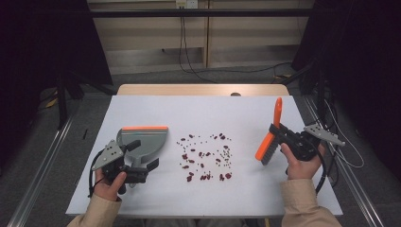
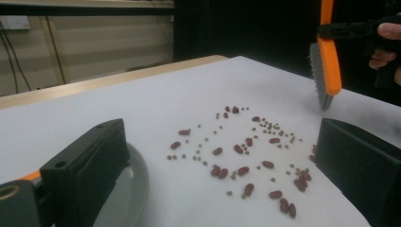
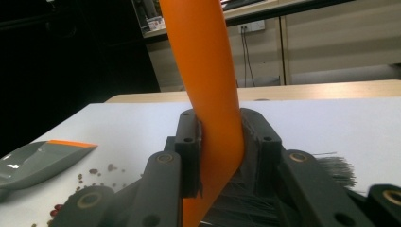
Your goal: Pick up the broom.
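R claw [image 1: 279,134] clamps orange brush [image 1: 267,142] at 3 o'clock; L claw [image 1: 142,166] grips grey dustpan [image 1: 142,141] at 9. Beans [image 1: 205,158] scattered btwn them on white surface [image 1: 198,111].

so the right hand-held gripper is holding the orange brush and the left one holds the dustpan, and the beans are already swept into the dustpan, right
Not quite. The right hand-held gripper does clamp the orange brush and the left hand-held gripper holds the dustpan, but the beans are not in the dustpan: the high view shows them scattered on the table between the two tools.
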A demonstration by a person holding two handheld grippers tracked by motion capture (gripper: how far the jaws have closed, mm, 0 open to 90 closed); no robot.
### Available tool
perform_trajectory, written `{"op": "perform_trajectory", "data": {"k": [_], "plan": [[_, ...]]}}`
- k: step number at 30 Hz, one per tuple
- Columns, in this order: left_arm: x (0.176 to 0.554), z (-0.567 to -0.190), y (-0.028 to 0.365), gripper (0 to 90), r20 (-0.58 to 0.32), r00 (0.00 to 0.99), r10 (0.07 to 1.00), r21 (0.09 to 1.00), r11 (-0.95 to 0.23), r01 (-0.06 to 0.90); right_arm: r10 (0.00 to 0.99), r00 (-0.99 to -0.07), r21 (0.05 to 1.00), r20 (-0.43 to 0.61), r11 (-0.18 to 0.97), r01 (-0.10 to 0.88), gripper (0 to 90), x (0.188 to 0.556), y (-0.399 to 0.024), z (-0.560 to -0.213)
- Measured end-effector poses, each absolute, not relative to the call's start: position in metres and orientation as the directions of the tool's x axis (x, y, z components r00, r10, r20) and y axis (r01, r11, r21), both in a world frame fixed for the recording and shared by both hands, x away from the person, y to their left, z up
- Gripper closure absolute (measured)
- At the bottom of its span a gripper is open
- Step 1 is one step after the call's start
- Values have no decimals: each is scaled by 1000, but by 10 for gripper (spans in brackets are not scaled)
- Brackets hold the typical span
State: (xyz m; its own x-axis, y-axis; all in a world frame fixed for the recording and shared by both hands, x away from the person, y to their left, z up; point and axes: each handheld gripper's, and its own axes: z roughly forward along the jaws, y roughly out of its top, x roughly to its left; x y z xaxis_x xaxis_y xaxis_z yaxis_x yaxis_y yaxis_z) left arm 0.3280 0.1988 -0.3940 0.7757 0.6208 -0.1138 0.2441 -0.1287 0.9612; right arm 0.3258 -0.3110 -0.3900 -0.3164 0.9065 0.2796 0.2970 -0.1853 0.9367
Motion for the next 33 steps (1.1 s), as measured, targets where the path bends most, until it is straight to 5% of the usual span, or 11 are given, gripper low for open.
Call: {"op": "perform_trajectory", "data": {"k": [25, 33], "plan": [[348, -391, 121, 58, -145, 849, 509, 954, -156, 256, 848, -458, 945, 266, -137, 295, 710, 357, -231, -363], [357, -397, 105, 155, -165, 857, 487, 942, -180, 284, 832, -490, 949, 261, -130, 286, 710, 363, -203, -359]]}}
